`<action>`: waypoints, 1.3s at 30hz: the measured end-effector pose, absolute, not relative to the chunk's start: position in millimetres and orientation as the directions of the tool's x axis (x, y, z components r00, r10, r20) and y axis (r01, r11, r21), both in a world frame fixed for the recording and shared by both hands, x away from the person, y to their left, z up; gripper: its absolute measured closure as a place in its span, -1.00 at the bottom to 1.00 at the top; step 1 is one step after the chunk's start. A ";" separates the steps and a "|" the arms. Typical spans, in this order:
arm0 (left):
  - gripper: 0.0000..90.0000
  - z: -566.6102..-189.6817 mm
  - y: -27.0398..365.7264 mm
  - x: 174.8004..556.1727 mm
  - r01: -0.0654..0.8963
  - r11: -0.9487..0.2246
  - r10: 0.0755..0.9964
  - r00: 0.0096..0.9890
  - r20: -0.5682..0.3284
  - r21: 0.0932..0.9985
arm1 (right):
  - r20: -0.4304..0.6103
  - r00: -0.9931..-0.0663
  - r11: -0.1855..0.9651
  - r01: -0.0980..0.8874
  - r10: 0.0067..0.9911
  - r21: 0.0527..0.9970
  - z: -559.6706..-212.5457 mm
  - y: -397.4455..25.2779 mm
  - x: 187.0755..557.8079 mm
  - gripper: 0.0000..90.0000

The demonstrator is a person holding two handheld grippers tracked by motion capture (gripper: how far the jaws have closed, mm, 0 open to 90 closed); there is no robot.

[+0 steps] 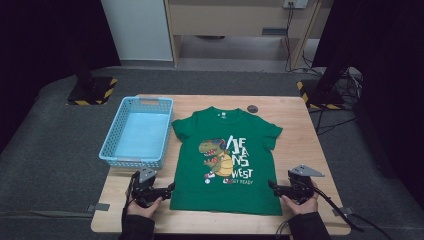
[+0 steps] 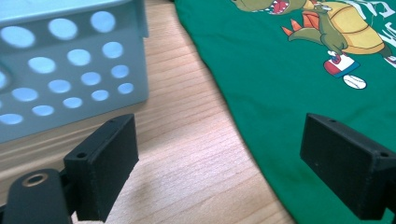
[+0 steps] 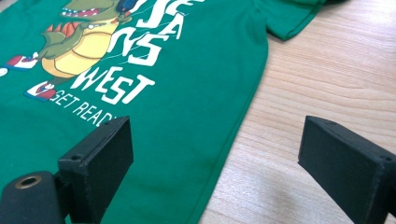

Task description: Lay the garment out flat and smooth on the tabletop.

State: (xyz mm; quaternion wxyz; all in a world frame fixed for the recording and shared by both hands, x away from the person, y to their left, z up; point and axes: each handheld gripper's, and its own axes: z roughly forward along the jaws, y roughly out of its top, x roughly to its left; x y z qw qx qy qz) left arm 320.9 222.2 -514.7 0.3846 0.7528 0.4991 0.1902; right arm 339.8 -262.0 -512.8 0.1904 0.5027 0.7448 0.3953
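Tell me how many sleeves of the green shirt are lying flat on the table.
2. The left sleeve lies beside the blue basket; the right sleeve points toward the table's right edge. None looks hidden.

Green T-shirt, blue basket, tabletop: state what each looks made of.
Green T-shirt: soft knit fabric, probably cotton, matte, with a printed dinosaur. Blue basket: moulded plastic by the look, smooth walls pierced with round holes. Tabletop: light wood or wood-look laminate, with visible grain lines.
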 end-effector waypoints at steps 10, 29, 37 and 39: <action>-0.77 -512.7 232.2 321.5 0.601 -0.194 0.905 0.415 -0.095 0.775 | 0.116 -0.411 0.179 0.610 0.904 0.772 -515.7 -266.5 340.8 -0.78; -0.78 -510.6 246.4 322.7 0.602 -0.183 0.911 0.401 -0.096 0.777 | 0.091 -0.387 0.185 0.617 0.918 0.765 -517.3 -274.5 340.9 -0.79; -0.78 -510.8 253.4 322.6 0.605 -0.184 0.917 0.390 -0.087 0.775 | 0.115 -0.362 0.149 0.624 0.925 0.767 -516.7 -285.3 341.4 -0.79; -0.78 -510.1 255.3 322.2 0.603 -0.182 0.919 0.386 -0.085 0.776 | 0.119 -0.357 0.143 0.626 0.926 0.767 -516.1 -287.8 341.3 -0.79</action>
